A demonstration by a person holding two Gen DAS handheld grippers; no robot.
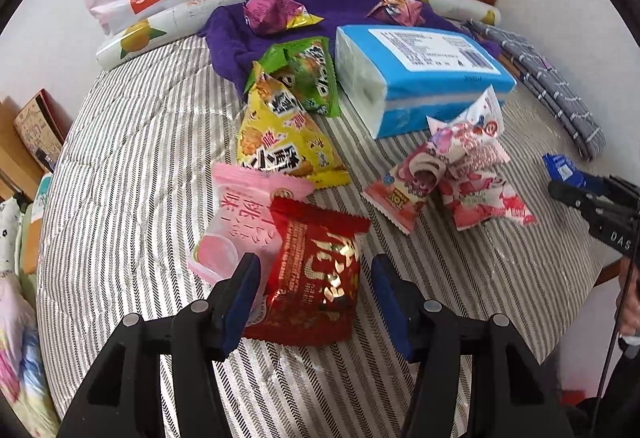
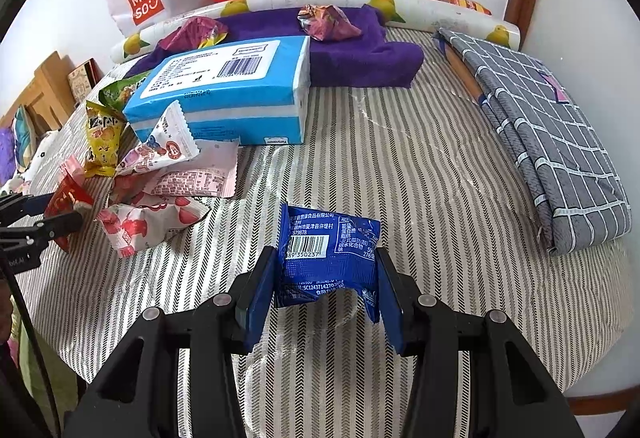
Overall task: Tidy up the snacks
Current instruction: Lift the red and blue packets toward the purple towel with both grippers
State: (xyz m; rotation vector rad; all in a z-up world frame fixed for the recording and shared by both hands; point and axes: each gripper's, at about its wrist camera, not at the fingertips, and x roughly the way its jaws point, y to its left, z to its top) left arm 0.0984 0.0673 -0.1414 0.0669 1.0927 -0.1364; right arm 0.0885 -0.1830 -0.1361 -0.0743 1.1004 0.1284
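The left gripper [image 1: 316,294] hangs over the red packet [image 1: 316,274] near the front edge of the striped table [image 1: 132,158], its fingers spread: the left pad sits against the packet's left side, but the right pad stands clear of it with bare cloth showing between, so nothing is pinched. The red packet lies partly on top of a pink packet [image 1: 232,222], with a yellow packet [image 1: 280,142] just behind and a green one [image 1: 308,78] beyond that, beside the blue tissue pack [image 1: 416,74]. The right gripper [image 2: 326,290] pinches a blue packet [image 2: 328,254] between both pads, the wrapper buckled by the squeeze, held above open cloth toward the front middle of the table. A loose cluster of pink-and-white wrappers [image 2: 160,198] sits to its left. My reading is that the red packet has been laid with the pile and the blue one is next to be placed. To do it well, the left hand should draw back without its pad dragging the red packet off the pink one, and the right should set the blue packet down flat near like items before letting go, since the crinkly film may spring and skid.
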